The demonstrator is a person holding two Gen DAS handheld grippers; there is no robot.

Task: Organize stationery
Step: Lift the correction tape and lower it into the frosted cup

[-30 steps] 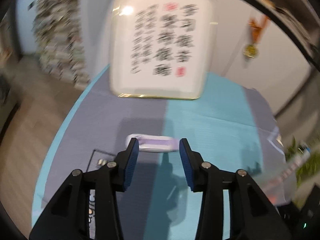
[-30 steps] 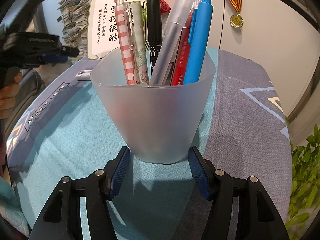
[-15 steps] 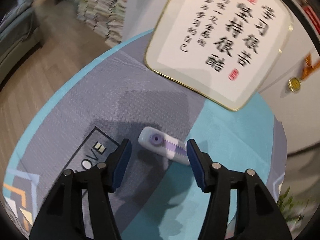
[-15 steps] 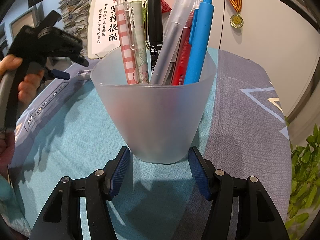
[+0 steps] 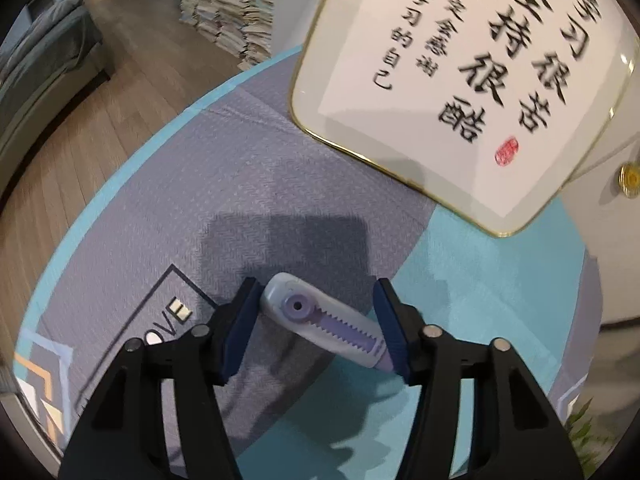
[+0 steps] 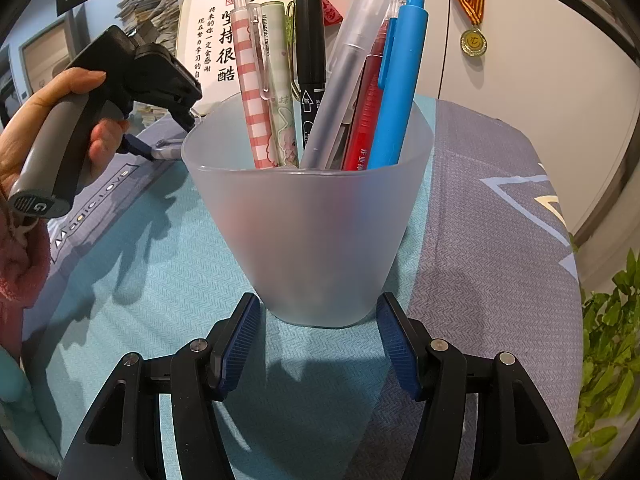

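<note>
The left gripper (image 5: 316, 326) has been brought down and turned over the last second, so that the small lavender-and-white plastic correction-tape dispenser (image 5: 326, 325) — earlier seen ahead of the fingers — now lies between them. The jaws are spread; the dispenser lies slantwise across the gap, its rounded end close to the left finger and its narrow end at, or partly behind, the right finger. No squeeze is evident yet, and whether the pads already touch it cannot be told.

The dispenser rests flat on the grey-and-teal patterned cloth (image 5: 248, 184) covering the surface, towards the far left edge, just in front of the gold-rimmed white calligraphy plaque (image 5: 452, 92) leaning at the back.

The right gripper (image 6: 318, 340) is unchanged: its jaws are held spread on either side of the base of the frosted translucent plastic pen cup (image 6: 316, 236), with a gap visible at each pad, so nothing is pinched. The cup stands upright near the middle of the surface and is filled with pens, among them a bright blue click pen (image 6: 396, 84).

The approach is judged complete — closing on the dispenser is what remains before it can be carried to the cup.
</note>
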